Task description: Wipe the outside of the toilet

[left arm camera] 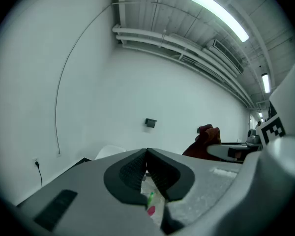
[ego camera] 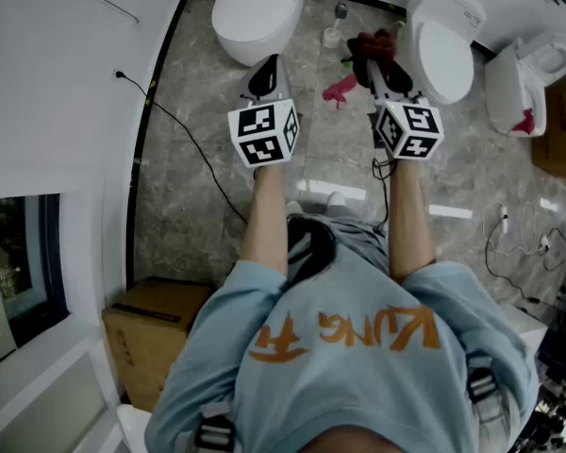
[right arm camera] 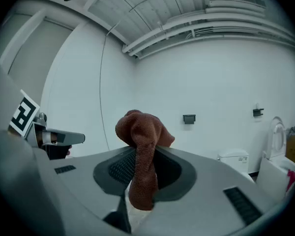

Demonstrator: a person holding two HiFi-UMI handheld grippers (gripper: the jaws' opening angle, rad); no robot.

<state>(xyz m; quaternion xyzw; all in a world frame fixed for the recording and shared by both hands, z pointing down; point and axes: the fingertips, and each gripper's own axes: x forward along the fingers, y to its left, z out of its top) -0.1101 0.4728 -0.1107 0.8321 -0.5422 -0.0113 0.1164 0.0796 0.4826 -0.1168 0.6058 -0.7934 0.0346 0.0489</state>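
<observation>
I hold both forearms stretched straight ahead and nearly parallel, the left arm (ego camera: 264,210) and the right arm (ego camera: 407,220) bare to the wrist. My left gripper (ego camera: 264,72) points forward with its jaws pressed together at the tips and nothing caught between them. My right gripper (ego camera: 385,72) sits about level with it, a clear gap between the two. Its jaws are clamped on a reddish-brown cloth (right arm camera: 140,132) that bunches above the pads and hangs down between them.
</observation>
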